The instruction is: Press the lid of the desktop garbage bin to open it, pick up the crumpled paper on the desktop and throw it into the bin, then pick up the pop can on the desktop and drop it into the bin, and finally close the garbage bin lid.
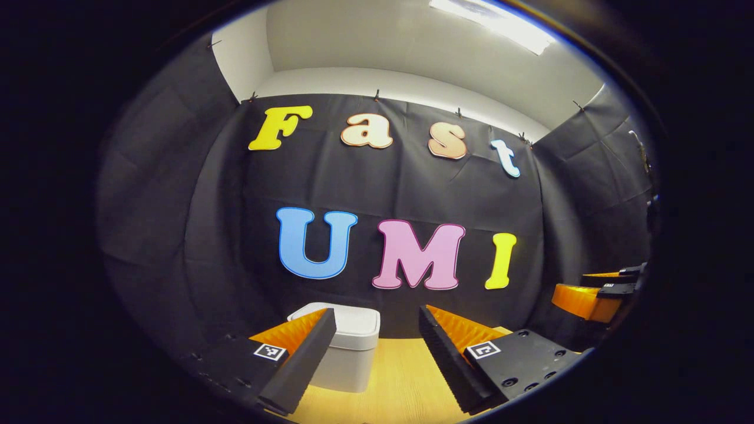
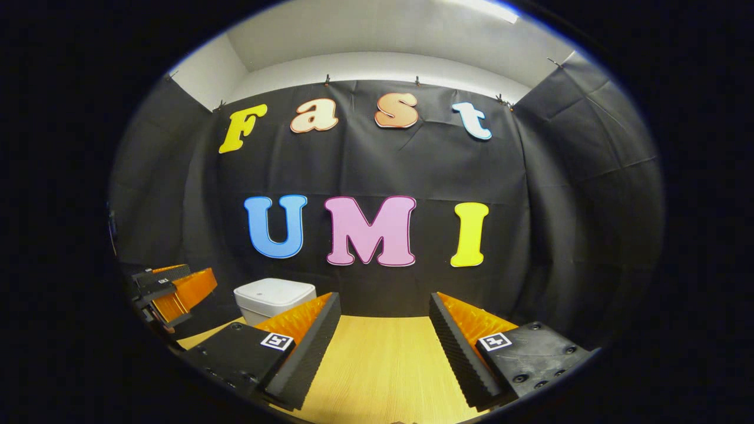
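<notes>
**Hovering grippers, lidded bin at the back of the desk**

Starting at the left of the left gripper view, the left gripper point(image 1: 377, 347) hangs above the wooden desktop point(image 1: 400, 383) with its two fingers spread wide and nothing between them. The white garbage bin point(image 1: 353, 353) stands just past its left-hand finger — partly hidden by that finger — close to the black cloth wall point(image 1: 412, 194), and its lid point(image 1: 359, 321) lies flat and closed. Farther right, at the edge of this view, the right gripper point(image 1: 595, 291) floats in the air, well apart from the bin.

In the right gripper view, the left gripper point(image 2: 168, 291) shows at the far left, raised over the desk edge. Next comes the bin point(image 2: 268, 300), lid down, behind the near finger. Then the right gripper point(image 2: 386, 347) — fingers parted, holding nothing — points over bare desktop point(image 2: 383, 365) toward the wall point(image 2: 412, 165).
</notes>
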Demonstrator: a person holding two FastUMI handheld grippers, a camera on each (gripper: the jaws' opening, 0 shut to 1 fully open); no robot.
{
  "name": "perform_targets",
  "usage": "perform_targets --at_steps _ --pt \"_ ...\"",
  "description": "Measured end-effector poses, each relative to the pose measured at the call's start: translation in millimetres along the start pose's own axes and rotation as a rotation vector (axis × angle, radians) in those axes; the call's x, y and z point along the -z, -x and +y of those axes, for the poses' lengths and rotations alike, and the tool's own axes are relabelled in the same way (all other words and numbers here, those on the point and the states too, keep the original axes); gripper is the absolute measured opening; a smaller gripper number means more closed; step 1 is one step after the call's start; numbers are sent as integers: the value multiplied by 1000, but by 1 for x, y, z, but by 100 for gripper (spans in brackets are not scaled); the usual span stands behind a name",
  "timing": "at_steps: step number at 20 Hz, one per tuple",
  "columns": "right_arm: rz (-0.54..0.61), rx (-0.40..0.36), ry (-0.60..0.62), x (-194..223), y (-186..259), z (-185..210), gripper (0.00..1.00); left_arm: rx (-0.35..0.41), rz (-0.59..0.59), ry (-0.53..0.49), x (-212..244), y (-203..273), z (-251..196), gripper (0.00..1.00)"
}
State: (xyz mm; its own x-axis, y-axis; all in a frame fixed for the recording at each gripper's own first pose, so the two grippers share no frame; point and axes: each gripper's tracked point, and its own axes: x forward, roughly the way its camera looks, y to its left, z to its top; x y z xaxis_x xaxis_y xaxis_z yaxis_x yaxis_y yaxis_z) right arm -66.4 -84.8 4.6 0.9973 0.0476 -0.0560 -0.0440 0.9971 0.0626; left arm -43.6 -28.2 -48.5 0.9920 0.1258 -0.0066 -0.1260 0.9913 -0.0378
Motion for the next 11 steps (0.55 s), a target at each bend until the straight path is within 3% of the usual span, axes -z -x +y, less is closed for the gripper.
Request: perform_targets --at_steps 11 --pt "-20 -8 56 -4 1 11 98 21 -2 -37 -2 -1 -4 95"
